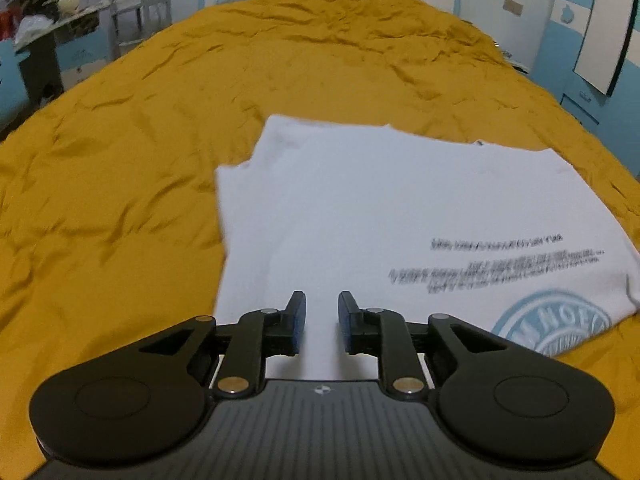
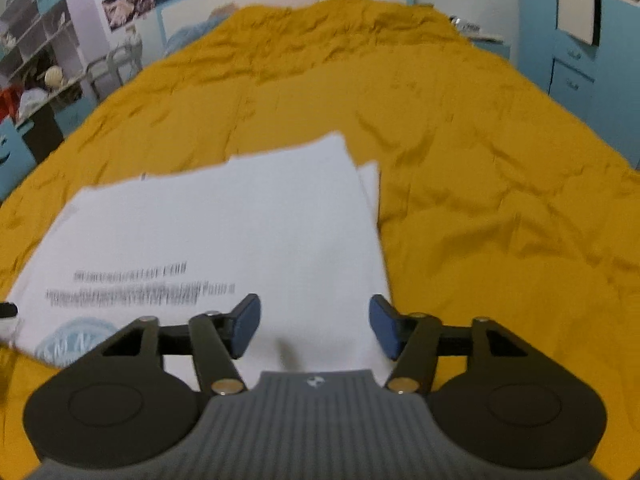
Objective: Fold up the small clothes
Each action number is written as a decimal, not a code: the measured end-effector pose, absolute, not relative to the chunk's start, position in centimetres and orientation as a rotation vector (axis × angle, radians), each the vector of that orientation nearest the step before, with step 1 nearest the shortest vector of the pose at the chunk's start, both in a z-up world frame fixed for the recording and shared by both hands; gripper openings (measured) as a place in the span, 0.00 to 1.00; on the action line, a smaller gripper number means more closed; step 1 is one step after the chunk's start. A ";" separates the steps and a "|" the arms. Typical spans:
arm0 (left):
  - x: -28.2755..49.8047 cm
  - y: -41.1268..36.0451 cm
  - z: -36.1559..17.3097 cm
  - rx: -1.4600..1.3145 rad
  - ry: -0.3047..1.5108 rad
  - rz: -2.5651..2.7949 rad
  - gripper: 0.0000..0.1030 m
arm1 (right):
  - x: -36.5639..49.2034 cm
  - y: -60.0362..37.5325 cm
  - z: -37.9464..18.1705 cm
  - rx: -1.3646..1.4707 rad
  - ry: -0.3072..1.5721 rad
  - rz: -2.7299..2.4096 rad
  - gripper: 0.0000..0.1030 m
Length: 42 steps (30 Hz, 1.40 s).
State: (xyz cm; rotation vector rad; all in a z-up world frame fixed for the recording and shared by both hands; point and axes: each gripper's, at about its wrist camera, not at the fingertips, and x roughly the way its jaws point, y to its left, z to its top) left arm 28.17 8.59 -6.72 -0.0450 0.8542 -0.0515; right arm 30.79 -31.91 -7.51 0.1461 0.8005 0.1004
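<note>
- White shirt (image 1: 360,208) lies folded flat on the bed's wrinkled mustard blanket (image 1: 120,160).
- Blue walls and shelves (image 2: 32,40) stand beyond the blanket.
- Left hand-held gripper (image 1: 322,322) slightly apart, right hand-held gripper (image 2: 314,328) wide apart, both holding nothing.

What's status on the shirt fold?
Left claw open, right claw open, both empty. White shirt folded flat on yellow bedspread. Nothing obstructing.

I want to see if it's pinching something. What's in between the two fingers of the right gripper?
Only the white T-shirt, lying flat on the yellow bedspread beneath the open right gripper. Nothing is pinched, as the right wrist view shows.
</note>
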 end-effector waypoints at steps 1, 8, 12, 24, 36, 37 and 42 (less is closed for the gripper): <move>28.8 8.2 -6.6 -0.035 0.848 -0.054 0.26 | 31.1 -32.1 -7.3 0.156 0.783 0.097 0.62; 33.2 5.2 -6.3 0.013 0.776 -0.059 0.53 | 34.8 -33.4 -6.6 0.210 0.725 0.006 0.69; 35.6 4.7 -6.8 -0.053 0.757 -0.106 0.55 | 36.7 -34.1 -7.1 0.246 0.707 -0.017 0.71; 41.9 1.5 -9.2 -0.225 0.787 -0.286 0.48 | 43.0 -35.7 -10.5 0.342 0.715 0.011 0.72; 46.9 -3.6 -11.5 -0.125 0.801 -0.318 0.33 | 48.2 -37.5 -15.2 0.480 0.792 0.061 0.31; 47.2 -4.0 -11.7 -0.098 0.803 -0.312 0.33 | 48.4 -37.6 -15.5 0.491 0.793 0.071 0.29; 48.3 -5.8 -12.4 0.008 0.808 -0.287 0.33 | 48.5 -37.0 -15.3 0.487 0.773 0.102 0.09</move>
